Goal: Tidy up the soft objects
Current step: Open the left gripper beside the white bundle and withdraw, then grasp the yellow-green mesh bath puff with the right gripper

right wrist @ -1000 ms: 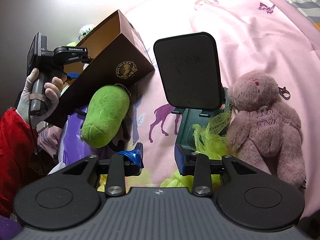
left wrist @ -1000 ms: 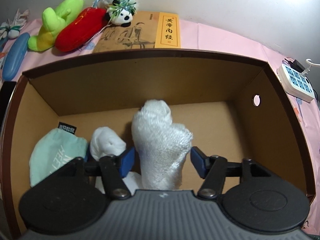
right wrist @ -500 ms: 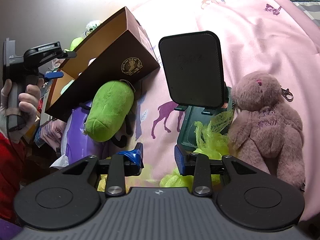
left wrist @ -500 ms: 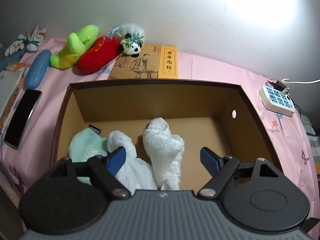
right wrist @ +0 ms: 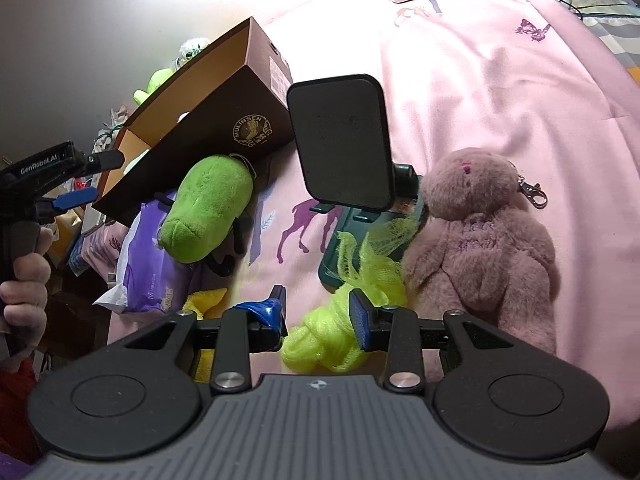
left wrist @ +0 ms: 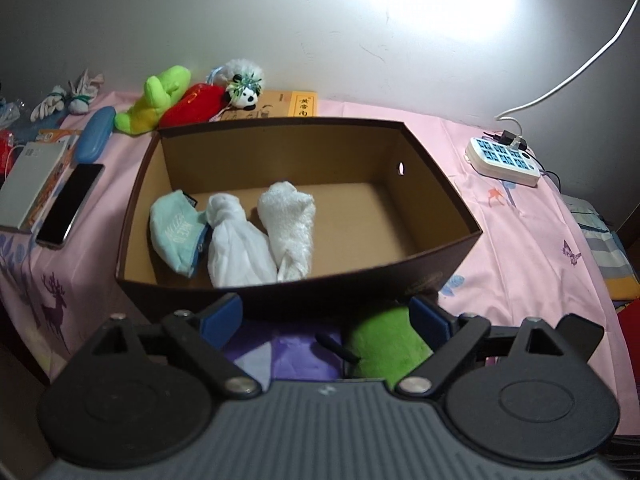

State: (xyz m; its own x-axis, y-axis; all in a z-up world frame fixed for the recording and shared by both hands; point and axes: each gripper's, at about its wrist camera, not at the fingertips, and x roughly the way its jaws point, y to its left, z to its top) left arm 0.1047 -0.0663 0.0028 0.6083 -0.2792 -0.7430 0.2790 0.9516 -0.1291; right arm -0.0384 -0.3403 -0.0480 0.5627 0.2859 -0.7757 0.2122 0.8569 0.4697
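**Three bundles in the box, more soft things waiting outside it**

A pink printed bedsheet (left wrist: 516, 240) covers the whole work surface. On it sits a brown cardboard box (left wrist: 436, 184), open at the top; in the right wrist view its side bears a round logo.

Inside the box, against the left end, three soft items lie side by side: a mint-green pouch (left wrist: 176, 236), a white cloth bundle (left wrist: 236, 248) touching it, and a white towel roll (left wrist: 290, 228) just beside that. The right half of the box floor is bare cardboard.

A mauve teddy bear (right wrist: 484, 240) lies on the sheet, right of a black phone stand (right wrist: 340, 144). A green plush toy (right wrist: 208, 208) rests against the box's outer front wall, partly on a purple packet (right wrist: 148, 264).

The left gripper (left wrist: 324, 316) hangs outside the box above the green plush, jaws spread wide with nothing between them. The right gripper (right wrist: 318, 312) has its jaws partly apart on either side of a yellow-green mesh pouf (right wrist: 332, 340); I cannot tell whether the pads touch it.

A white power strip (left wrist: 504, 160) lies at the far right.
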